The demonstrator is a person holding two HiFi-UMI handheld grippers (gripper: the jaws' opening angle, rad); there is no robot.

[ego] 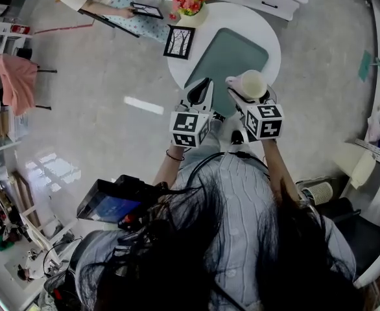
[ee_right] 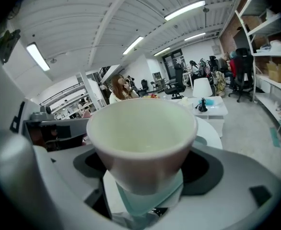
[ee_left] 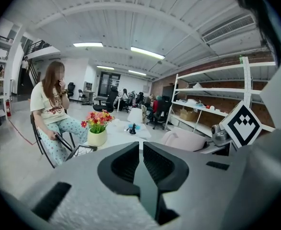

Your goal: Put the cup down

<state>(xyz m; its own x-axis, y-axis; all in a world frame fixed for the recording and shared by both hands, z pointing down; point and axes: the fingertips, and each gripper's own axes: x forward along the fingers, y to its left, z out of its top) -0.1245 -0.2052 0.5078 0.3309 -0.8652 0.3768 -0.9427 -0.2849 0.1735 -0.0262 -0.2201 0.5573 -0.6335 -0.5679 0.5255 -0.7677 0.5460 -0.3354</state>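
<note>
My right claw (ee_right: pixel 143 183) is clamped on the cup (ee_right: pixel 141 137), a pale, empty cup with a pinkish outside. Its mouth is tipped towards the right gripper view, and the jaws press its lower wall from either side. From the head view, the cup (ego: pixel 253 84) sits in that claw (ego: pixel 240 96) over the near edge of a round white worktop (ego: pixel 271 41). It is above a grey-green mat (ego: pixel 232 57), and I cannot tell whether its base touches the mat. My left claw (ee_left: pixel 141 150) is narrowed to a thin slit with nothing between the jaws. In the head view it (ego: pixel 200 93) is just beside the right one, at the mat's near-left edge. Further out on the worktop are a framed picture (ego: pixel 179 42) and a cream pot of red and yellow flowers (ego: pixel 191 2). Beyond the worktop a seated person (ee_left: pixel 48 110) holds a tablet (ego: pixel 146 10).
</note>
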